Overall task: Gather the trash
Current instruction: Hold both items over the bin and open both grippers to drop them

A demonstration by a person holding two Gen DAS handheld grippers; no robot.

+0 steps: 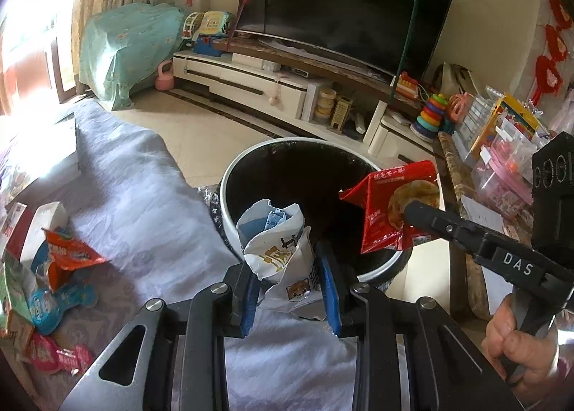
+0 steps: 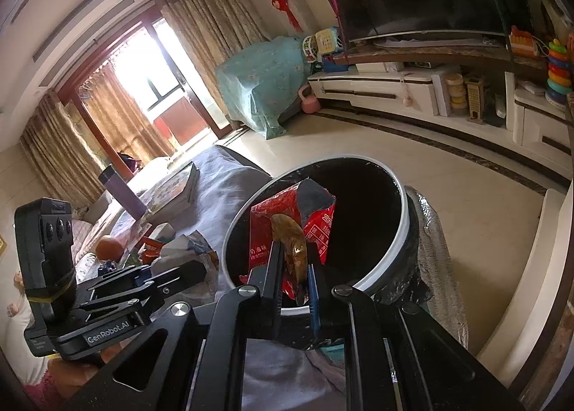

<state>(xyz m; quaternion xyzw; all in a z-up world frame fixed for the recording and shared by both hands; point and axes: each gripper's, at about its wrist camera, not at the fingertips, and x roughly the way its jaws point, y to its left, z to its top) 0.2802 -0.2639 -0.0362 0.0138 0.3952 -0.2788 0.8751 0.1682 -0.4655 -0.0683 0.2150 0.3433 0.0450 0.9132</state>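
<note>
A: At lower left more wrappers (image 1: 68, 253) lie on the cloth (image 1: 143, 188). In the middle, the left gripper (image 1: 290, 267) pinches a white bag (image 1: 278, 249) at the bin (image 1: 251, 163) rim.

B: And at right, the right gripper (image 1: 403, 217) is closed narrow on a red packet (image 1: 380, 217) above the bin mouth, I think to drop it inside.

We see a crumpled white paper-and-foil snack bag (image 1: 278, 249), matt outside, and a glossy red plastic wrapper (image 1: 389, 210) with a shiny clear window. Both hang at a round bin (image 1: 229, 210) with a smooth white plastic rim and a thin, glossy black liner. The left gripper (image 1: 290, 289) has matt black metal arms, polished steel pivots and blue rubbery pads (image 1: 332, 300); the right gripper (image 2: 292, 267) looks alike. Beneath lies a soft, wrinkled grey-lilac cloth (image 1: 143, 195). The pale floor tiles (image 2: 484, 217) look smooth and faintly glossy.
</note>
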